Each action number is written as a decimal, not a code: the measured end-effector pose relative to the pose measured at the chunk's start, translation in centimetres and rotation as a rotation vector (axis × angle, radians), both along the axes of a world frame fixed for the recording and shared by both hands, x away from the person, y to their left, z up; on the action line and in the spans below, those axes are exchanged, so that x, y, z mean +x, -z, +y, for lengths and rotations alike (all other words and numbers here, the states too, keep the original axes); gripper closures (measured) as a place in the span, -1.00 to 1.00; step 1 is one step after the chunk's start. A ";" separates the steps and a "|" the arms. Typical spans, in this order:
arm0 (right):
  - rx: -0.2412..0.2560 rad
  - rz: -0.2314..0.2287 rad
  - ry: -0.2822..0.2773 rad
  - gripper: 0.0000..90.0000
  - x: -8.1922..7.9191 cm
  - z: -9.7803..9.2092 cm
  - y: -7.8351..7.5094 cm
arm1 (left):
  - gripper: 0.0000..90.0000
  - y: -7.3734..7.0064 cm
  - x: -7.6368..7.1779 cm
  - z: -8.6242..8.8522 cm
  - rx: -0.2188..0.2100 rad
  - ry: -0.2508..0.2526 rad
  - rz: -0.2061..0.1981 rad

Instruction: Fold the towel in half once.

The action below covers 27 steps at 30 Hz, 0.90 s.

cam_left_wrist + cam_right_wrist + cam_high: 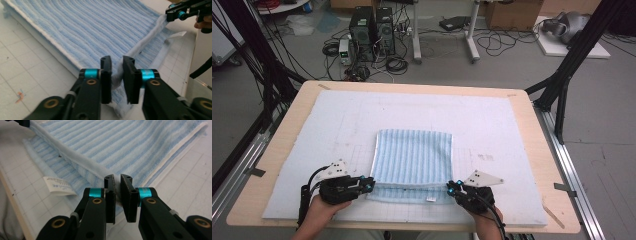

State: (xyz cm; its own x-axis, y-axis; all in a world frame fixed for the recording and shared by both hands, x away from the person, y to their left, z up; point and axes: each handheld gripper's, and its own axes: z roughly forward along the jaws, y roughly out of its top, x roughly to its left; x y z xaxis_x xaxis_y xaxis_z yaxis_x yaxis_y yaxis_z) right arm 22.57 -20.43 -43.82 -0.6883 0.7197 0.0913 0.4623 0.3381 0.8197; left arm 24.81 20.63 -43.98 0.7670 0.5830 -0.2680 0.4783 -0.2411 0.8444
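The towel (414,159), soft ribbed blue-and-white terry with a white hem, lay folded into a rectangle on the gridded mat (337,125), near its front edge. The left gripper (371,184) pinched the near left corner, the right gripper (451,187) the near right corner. Bare mat lay open all round. A small label (59,185) poked out below; its print was unreadable.

We see a wooden desk (532,130) covered by a pale gridded mat (362,120). Beyond it, on the grey floor (612,125), stand two black computer towers (372,32) amid tangled cables (397,64), with cardboard boxes (512,14) further back.
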 end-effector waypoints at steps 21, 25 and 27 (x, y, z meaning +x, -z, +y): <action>-0.137 0.002 0.004 0.71 0.1 1.2 0.7 | 0.68 0.2 1.0 -1.3 0.019 -0.040 0.007; -0.142 0.018 -0.013 0.81 -0.4 0.8 0.9 | 0.72 0.7 0.7 -1.7 0.051 -0.034 0.028; -0.143 0.022 -0.030 0.81 -0.6 0.6 0.9 | 0.73 0.8 0.5 -1.7 0.048 -0.030 0.031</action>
State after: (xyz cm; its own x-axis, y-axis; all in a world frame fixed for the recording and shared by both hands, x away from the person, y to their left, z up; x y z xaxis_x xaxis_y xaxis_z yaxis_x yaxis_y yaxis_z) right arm 21.97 -19.84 -44.72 -0.7083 0.7059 0.0041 0.4674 0.4647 0.7520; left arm 25.33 18.95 -44.80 0.7407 0.6185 -0.2623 0.5114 -0.2660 0.8171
